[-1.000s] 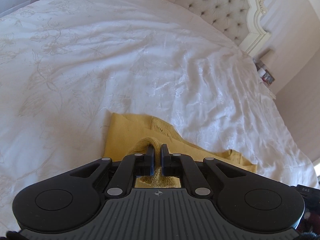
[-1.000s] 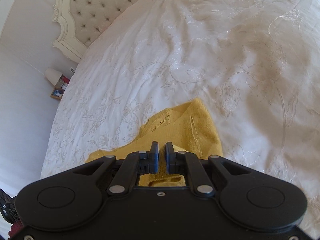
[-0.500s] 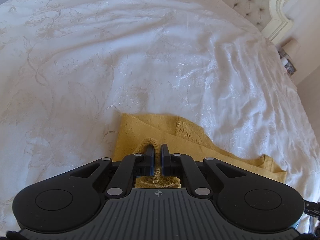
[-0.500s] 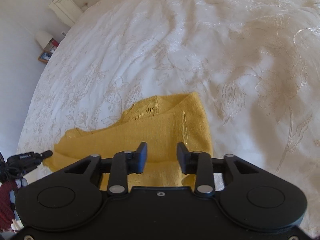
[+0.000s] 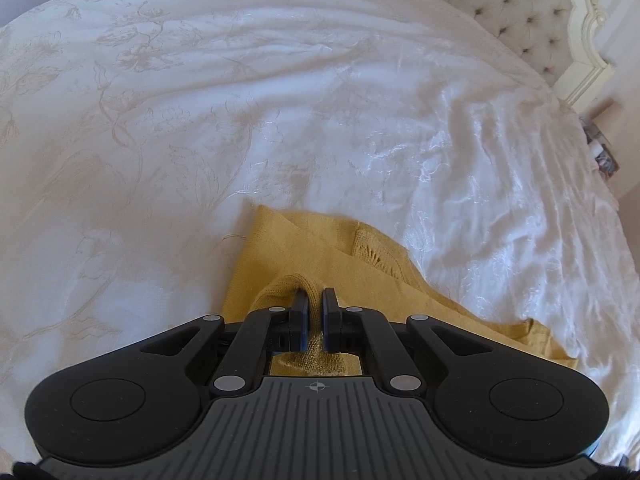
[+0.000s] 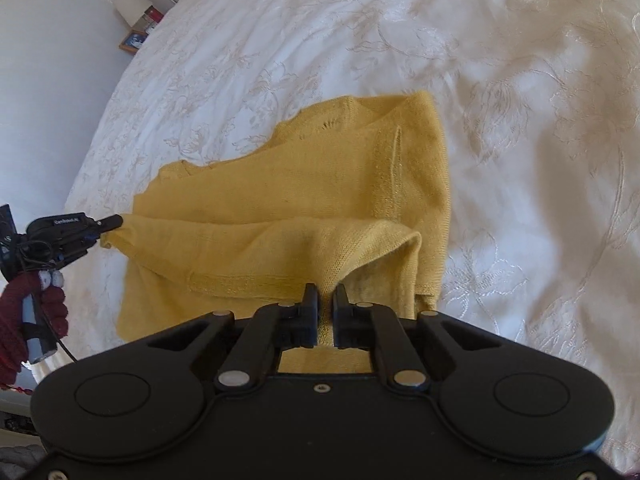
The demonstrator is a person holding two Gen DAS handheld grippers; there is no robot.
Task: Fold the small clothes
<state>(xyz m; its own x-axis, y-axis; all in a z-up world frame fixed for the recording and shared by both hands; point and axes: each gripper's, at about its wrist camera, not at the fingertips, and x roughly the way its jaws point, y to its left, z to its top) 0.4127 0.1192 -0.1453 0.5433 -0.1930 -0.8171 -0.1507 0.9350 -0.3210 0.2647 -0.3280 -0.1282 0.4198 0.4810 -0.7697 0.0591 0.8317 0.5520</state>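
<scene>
Folding step under way: left gripper point(image 5: 315, 300) and right gripper point(image 6: 325, 296) each clamp the mustard-yellow knitted garment point(image 6: 304, 200). Next, I judge, lay the lifted edge across evenly.

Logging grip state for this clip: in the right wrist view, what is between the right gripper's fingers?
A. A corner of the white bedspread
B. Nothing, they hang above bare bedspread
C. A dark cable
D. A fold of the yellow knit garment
D: the right gripper is shut on a raised fold of the yellow knit garment, which lies on the white bedspread.
</scene>
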